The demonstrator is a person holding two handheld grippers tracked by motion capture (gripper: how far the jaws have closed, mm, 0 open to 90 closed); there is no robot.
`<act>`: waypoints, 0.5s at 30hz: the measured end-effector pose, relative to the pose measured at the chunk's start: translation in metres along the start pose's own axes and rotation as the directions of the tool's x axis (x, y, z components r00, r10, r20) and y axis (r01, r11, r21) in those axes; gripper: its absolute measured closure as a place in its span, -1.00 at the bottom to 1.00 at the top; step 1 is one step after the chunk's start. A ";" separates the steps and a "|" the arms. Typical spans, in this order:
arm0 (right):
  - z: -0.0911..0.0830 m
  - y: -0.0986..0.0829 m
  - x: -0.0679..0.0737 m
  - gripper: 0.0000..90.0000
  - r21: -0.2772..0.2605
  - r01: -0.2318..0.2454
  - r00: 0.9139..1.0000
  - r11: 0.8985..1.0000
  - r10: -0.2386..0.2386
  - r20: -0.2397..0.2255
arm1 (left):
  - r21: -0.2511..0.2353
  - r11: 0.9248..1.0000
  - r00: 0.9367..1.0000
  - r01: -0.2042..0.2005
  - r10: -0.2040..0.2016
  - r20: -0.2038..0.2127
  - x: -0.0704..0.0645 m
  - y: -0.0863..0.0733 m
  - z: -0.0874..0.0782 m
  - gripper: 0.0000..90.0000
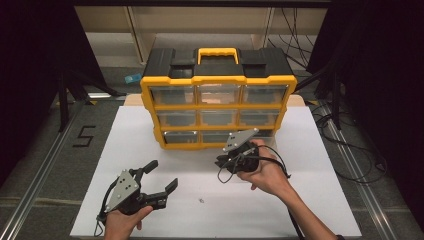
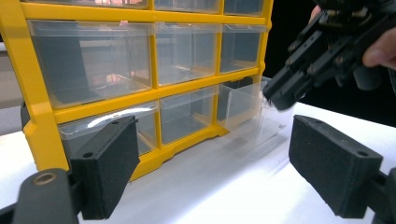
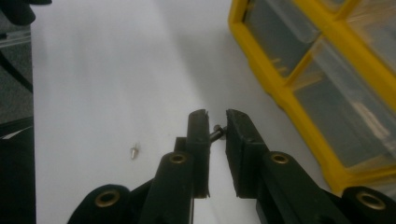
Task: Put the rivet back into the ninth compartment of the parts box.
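Right gripper (image 3: 216,125) fingers are clamping a small screw (image 3: 217,132), axis crosswise, just beside the organizer's (image 1: 216,107) pulled-out bottom-right drawer (image 2: 254,112). Left gripper (image 1: 161,177) fingers are standing apart, farther off.

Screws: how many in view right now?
2. One screw is pinched between the right gripper jaws; the other screw lies loose on the white table. More may be hidden in the drawers.
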State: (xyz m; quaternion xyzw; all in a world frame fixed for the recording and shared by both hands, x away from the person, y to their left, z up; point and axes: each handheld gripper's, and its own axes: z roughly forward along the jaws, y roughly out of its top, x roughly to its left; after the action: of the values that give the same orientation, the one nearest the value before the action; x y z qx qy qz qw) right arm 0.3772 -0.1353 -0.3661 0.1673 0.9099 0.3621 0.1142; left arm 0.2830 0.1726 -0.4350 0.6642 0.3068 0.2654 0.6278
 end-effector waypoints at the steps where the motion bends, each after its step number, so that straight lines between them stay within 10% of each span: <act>1: 0.000 0.000 0.000 0.78 0.000 0.000 1.000 1.000 0.000 0.000 | 0.000 1.000 1.000 0.000 0.000 0.000 0.000 0.000 0.000 -0.64; 15: -0.041 -0.003 -0.022 0.78 -0.084 -0.037 0.996 0.996 0.043 0.074 | 0.001 1.000 1.000 0.002 -0.002 -0.001 -0.001 0.000 0.000 -0.64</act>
State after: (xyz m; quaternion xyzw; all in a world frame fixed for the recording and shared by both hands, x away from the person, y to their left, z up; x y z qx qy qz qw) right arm 0.3832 -0.1716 -0.3371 0.1941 0.8856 0.3951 0.1480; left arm 0.2826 0.1720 -0.4349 0.6640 0.3077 0.2650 0.6278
